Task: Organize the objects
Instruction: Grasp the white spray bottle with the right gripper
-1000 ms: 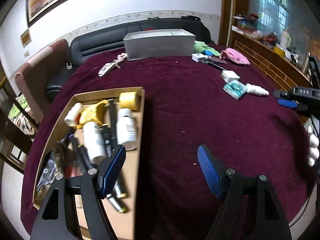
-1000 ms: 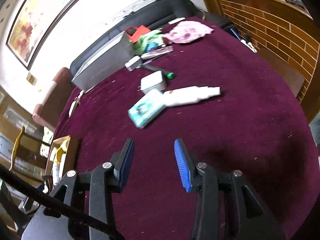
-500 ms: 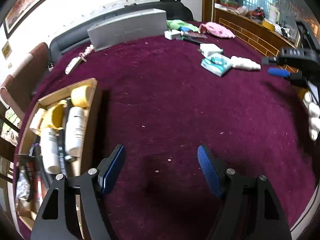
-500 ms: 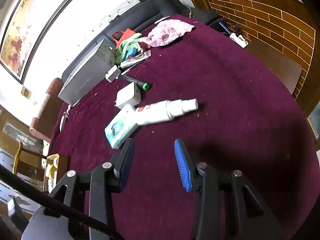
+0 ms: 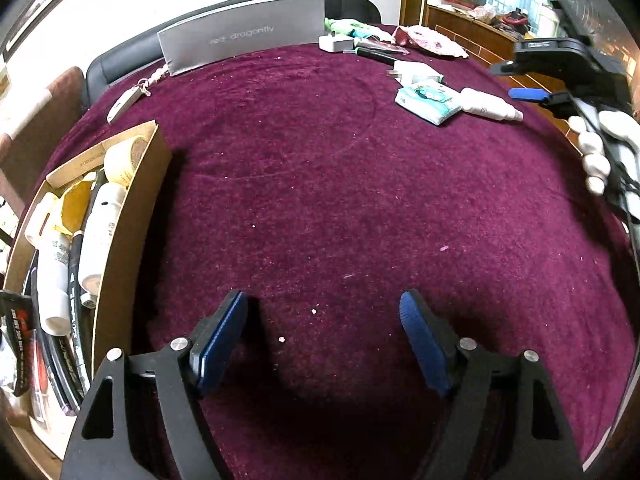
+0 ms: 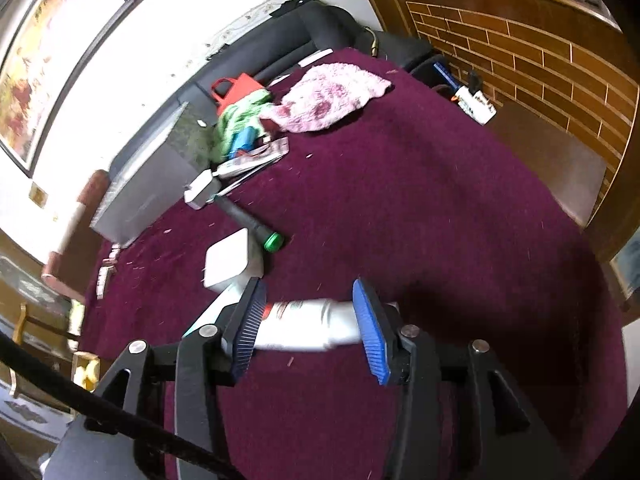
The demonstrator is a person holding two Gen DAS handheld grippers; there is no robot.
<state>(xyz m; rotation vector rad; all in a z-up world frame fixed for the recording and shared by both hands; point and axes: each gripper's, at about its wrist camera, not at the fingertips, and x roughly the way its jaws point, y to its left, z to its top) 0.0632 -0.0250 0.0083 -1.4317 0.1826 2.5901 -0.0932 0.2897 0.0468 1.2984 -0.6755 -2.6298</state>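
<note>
Maroon velvet covers the round table (image 5: pixel 320 184), speckled with pale crumbs. We cannot see the whole white bottle (image 6: pixel 308 324) from the right wrist camera: both blue ribbed pads (image 6: pixel 370 330) of the right gripper (image 6: pixel 310 326) cut across it, and its outline is blurred. The jaws stand apart on either side of the bottle, not visibly pressing it. From the left wrist camera the bottle (image 5: pixel 490 105) lies on its side near the table's far right edge, its base touching a teal packet (image 5: pixel 426 98), with a white-gloved hand (image 5: pixel 600 148) gripping the black tool at the frame's right border. The left gripper (image 5: pixel 324 332) hovers spread wide over bare cloth near the front edge. At the left edge a cardboard box (image 5: pixel 128 216) holds white bottles, a yellow tape roll and markers, its near end cropped.
</note>
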